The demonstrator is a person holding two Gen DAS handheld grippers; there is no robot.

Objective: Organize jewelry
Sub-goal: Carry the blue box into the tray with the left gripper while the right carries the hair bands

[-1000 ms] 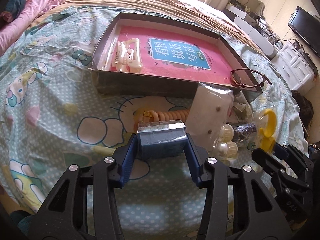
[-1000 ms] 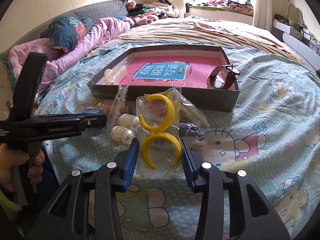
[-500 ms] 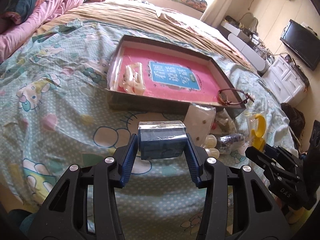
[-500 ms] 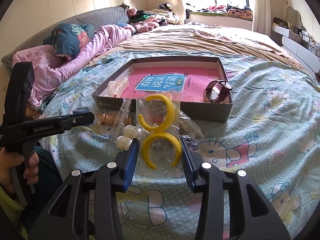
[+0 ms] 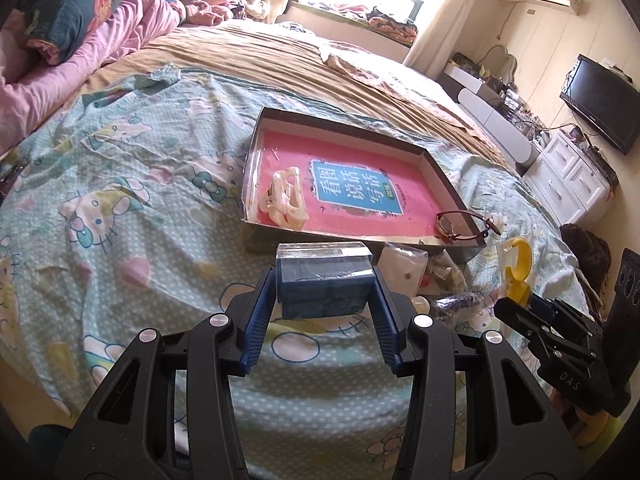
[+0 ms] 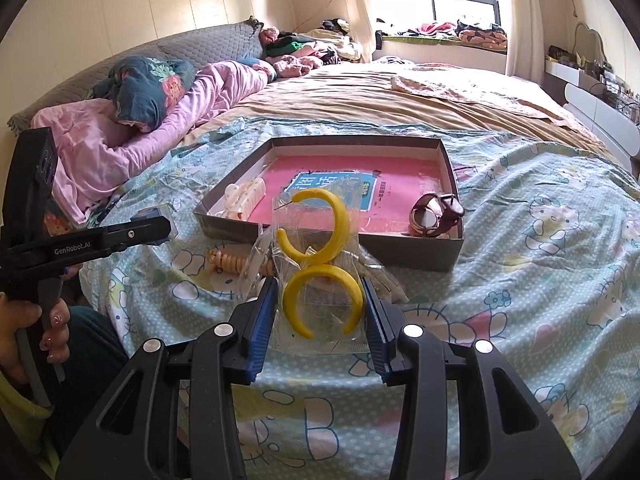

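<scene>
My left gripper (image 5: 325, 298) is shut on a small blue box with a clear lid (image 5: 323, 280) and holds it above the bedsheet, in front of the shallow cardboard tray (image 5: 260, 240). My right gripper (image 6: 320, 304) is shut on a clear bag with two yellow hoop earrings (image 6: 320, 256), lifted above the bed before the tray (image 6: 420, 256). The tray has a pink book as its floor, a cream hair claw (image 5: 286, 200) at the left and a brown bracelet (image 5: 460, 226) at the near right corner. The bag also shows in the left wrist view (image 5: 516, 268).
Loose items lie on the Hello Kitty sheet in front of the tray: a coiled orange hair tie (image 6: 232, 262), small clear bags (image 5: 404, 270) and a dark bundle (image 5: 456, 304). Pink bedding (image 6: 120, 148) is piled at the far left. A white dresser (image 5: 572, 184) stands at the right.
Both grippers have risen and pulled back from the bed with their loads still held. The tray and loose items look farther away and lower in both views.
</scene>
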